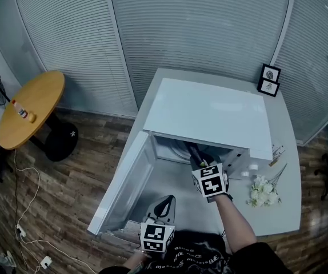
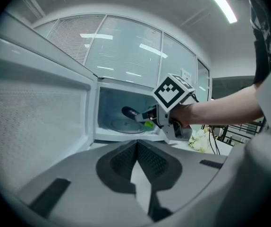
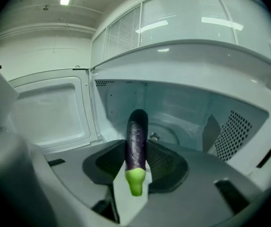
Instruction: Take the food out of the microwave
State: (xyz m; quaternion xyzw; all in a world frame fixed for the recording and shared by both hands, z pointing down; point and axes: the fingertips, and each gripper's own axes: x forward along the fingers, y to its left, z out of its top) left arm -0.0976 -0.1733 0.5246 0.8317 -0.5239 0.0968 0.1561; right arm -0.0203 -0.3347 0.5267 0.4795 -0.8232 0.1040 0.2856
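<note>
Looked along the left gripper (image 2: 137, 148), jaws closed tip to tip with nothing between them. Faced the open microwave (image 2: 110, 103), with its door (image 2: 36, 122) swung out at the left and a glass turntable (image 2: 122, 126) on the cavity floor. Found the right gripper (image 2: 144, 117) at the cavity mouth, clamped on a dark eggplant (image 2: 129, 111) above the turntable, green stem end toward the hand (image 2: 185, 116). Caught white flowers (image 2: 199, 141) below the forearm and window blinds (image 2: 126, 51) behind the microwave.

The person wears a black top (image 1: 210, 258) with pale lettering. The left gripper (image 1: 165, 200) and right gripper (image 1: 193, 152) are grey with dark ribbed pads (image 2: 121, 162), each bearing a white cube (image 1: 211, 180) printed with black square markers.
</note>
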